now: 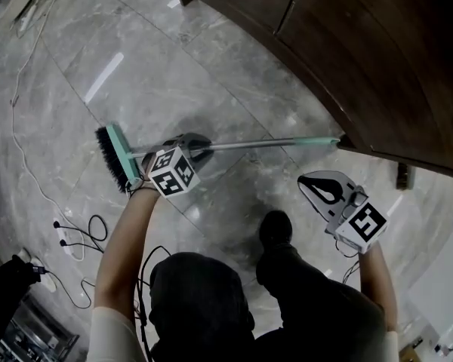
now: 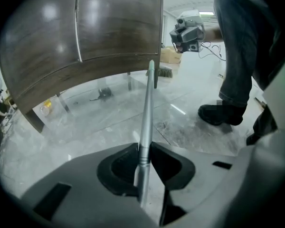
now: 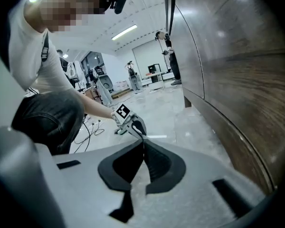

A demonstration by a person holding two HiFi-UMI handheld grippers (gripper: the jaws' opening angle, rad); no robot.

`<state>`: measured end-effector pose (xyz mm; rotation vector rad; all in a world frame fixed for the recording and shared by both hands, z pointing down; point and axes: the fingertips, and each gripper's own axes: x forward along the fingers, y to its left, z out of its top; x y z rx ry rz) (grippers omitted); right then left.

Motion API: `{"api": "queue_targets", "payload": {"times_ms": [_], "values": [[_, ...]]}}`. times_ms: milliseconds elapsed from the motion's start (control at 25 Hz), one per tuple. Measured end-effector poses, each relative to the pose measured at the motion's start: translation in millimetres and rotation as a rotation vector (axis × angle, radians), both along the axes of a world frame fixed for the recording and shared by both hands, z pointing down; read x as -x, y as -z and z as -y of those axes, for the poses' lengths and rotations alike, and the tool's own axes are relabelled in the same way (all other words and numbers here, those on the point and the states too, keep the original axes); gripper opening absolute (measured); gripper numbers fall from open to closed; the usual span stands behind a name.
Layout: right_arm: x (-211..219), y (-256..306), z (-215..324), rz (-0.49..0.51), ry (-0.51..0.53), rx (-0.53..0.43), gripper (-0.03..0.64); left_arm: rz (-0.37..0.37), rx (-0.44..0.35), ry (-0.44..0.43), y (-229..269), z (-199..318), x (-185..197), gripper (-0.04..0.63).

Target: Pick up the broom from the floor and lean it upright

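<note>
In the head view the broom [image 1: 257, 144] lies across mid-frame, brush head at left, handle tip at right beside the base of the cabinet [image 1: 362, 51]. Our left gripper [image 1: 198, 148] pinches the handle just beside the brush head. Our right gripper [image 1: 317, 185], jaws pressed together on nothing, sits lower right, nearer the free tip yet apart from it. We judge that standing the broom up means swinging that tip upward. Only the left gripper view shows the pads clamping the metal shaft; only the head view shows the whole length.
</note>
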<state>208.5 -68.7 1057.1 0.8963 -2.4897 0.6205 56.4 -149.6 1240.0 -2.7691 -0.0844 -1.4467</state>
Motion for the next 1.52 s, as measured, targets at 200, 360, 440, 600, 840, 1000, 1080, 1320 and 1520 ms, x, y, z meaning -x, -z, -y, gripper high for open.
{"api": "queue_targets", "payload": {"times_ms": [200,360,440,600,840,1000,1080,1320,1520], "values": [[-8,31,20,-0.005,-0.006,-0.043,0.002,-0.067,-0.026,0.053,47,22,0,0.074],[-14,59,36,-0.003,-0.011,-0.082,0.002,-0.139,-0.030,0.116,87,41,-1,0.072],[-16,73,44,-0.004,-0.020,-0.102,0.002,-0.188,-0.031,0.151,108,49,-1,0.072],[-14,104,56,-0.009,-0.031,-0.137,0.002,-0.278,-0.028,0.210,148,60,-1,0.071],[-3,145,62,-0.080,0.015,-0.191,0.002,-0.398,-0.022,0.272,201,66,-8,0.071],[3,175,65,-0.089,0.030,-0.227,0.002,-0.443,-0.021,0.296,226,65,-18,0.071],[5,187,70,-0.092,0.034,-0.247,0.002,-0.463,-0.012,0.312,237,68,-25,0.069],[4,216,75,-0.073,0.017,-0.284,0.002,-0.535,0.008,0.393,276,81,-46,0.069],[6,241,76,-0.056,0.003,-0.318,0.002,-0.575,0.013,0.432,305,94,-58,0.069]]}}
